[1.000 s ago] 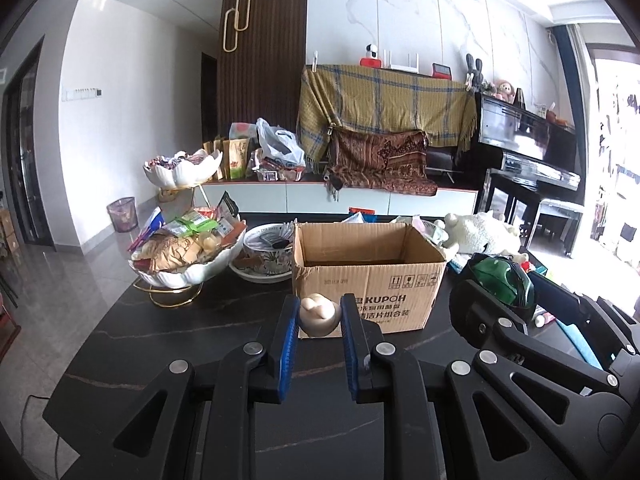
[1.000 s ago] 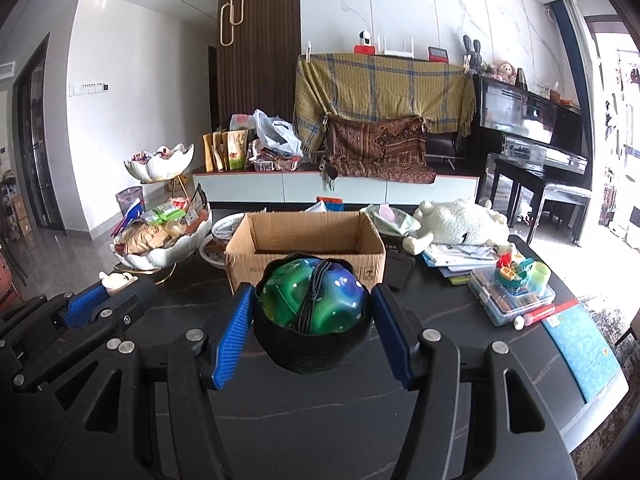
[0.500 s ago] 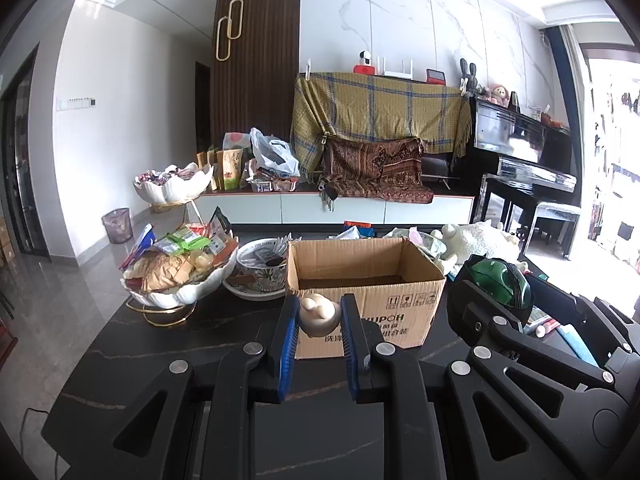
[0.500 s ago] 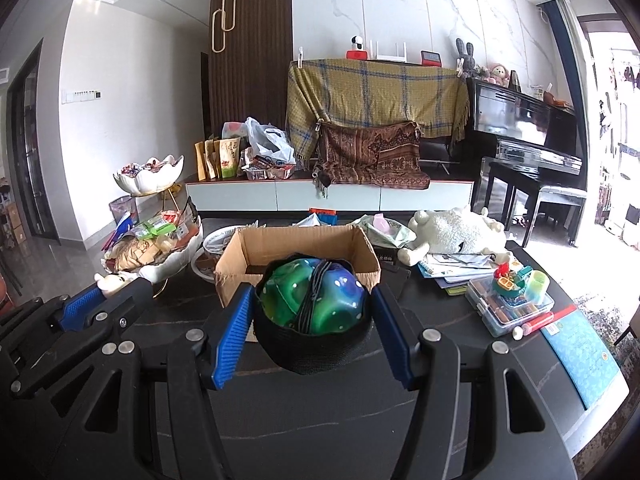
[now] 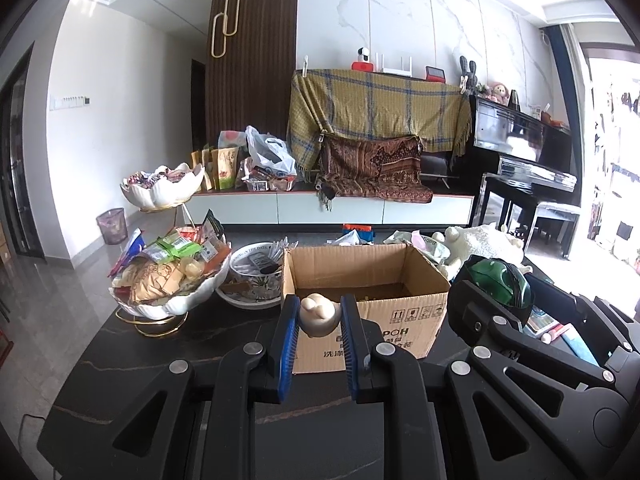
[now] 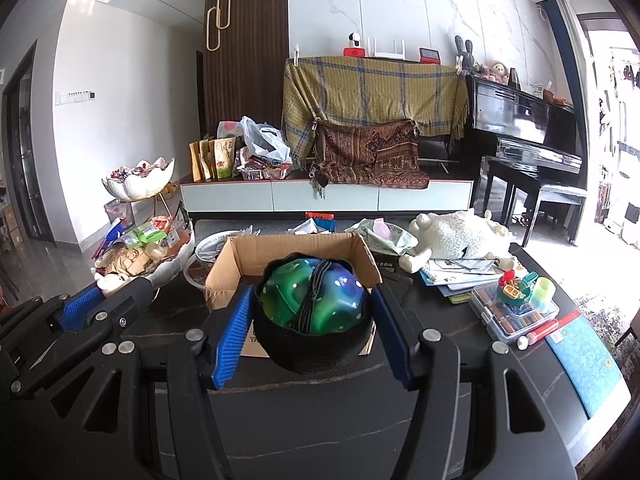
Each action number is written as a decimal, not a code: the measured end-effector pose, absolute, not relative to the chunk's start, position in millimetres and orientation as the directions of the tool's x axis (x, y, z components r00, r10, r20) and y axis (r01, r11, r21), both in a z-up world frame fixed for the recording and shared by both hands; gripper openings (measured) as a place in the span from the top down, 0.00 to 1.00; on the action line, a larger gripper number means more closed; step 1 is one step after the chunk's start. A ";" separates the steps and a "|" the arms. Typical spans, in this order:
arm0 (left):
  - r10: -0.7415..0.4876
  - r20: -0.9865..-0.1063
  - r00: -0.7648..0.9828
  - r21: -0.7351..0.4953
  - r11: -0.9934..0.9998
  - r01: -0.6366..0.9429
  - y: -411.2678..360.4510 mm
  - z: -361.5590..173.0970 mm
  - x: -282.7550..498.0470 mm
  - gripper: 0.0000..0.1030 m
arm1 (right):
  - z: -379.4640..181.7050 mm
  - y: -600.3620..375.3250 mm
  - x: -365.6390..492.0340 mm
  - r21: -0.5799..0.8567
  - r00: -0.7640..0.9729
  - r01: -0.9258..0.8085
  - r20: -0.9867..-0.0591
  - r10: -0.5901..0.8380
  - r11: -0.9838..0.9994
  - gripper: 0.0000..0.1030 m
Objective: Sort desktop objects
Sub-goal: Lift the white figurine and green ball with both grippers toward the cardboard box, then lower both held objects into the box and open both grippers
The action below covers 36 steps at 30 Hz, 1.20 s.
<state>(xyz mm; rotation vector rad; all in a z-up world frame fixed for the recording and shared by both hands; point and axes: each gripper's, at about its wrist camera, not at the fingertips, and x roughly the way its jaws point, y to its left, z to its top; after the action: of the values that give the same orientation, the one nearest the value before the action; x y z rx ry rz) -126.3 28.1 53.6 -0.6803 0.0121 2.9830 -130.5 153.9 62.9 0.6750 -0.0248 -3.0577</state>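
Centrally, an open cardboard box (image 5: 362,284) sits on the tabletop (image 6: 320,420) beside a shell bowl (image 5: 172,280) heaped with snack packets. Left gripper (image 5: 319,314) pinches a cream figurine (image 5: 319,314); right gripper (image 6: 312,316) clamps a black-netted green-blue ball (image 6: 312,300). Both have risen slightly nearer the box since earlier.

Bright daylight entering at 3 o'clock, overexposed there, possibly through a window (image 6: 624,128). Soft glare on dark tabletop (image 6: 320,432). Sharp focus centrally; strong fisheye bending and black vignetting at all corners. Shadows faint.
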 end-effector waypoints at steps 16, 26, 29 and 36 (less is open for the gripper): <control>0.083 -0.453 -0.888 -0.005 -0.996 -0.090 35.5 47.3 -185.5 0.83 | 52.8 158.4 -187.0 0.027 -0.893 -0.005 -0.450 -0.008 -1.000 0.45; 0.093 -0.456 -0.885 -0.018 -0.995 -0.095 40.2 46.8 -218.4 0.83 | 52.5 162.9 -222.0 0.015 -0.890 -0.011 -0.456 0.003 -1.000 0.45; 0.097 -0.459 -0.883 -0.015 -0.995 -0.101 42.5 47.4 -228.2 0.83 | 53.5 164.2 -230.6 0.010 -0.890 -0.013 -0.455 0.007 -1.000 0.45; 0.104 -0.487 -0.867 -0.021 -0.994 -0.108 48.3 40.5 -255.0 0.83 | 49.3 168.1 -253.9 -0.004 -0.882 -0.019 -0.472 0.019 -1.000 0.45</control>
<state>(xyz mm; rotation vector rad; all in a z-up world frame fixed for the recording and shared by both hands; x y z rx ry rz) -255.0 48.3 40.5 -0.7637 0.0111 2.9337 -253.9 168.1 49.3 0.7684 -0.0009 -3.0661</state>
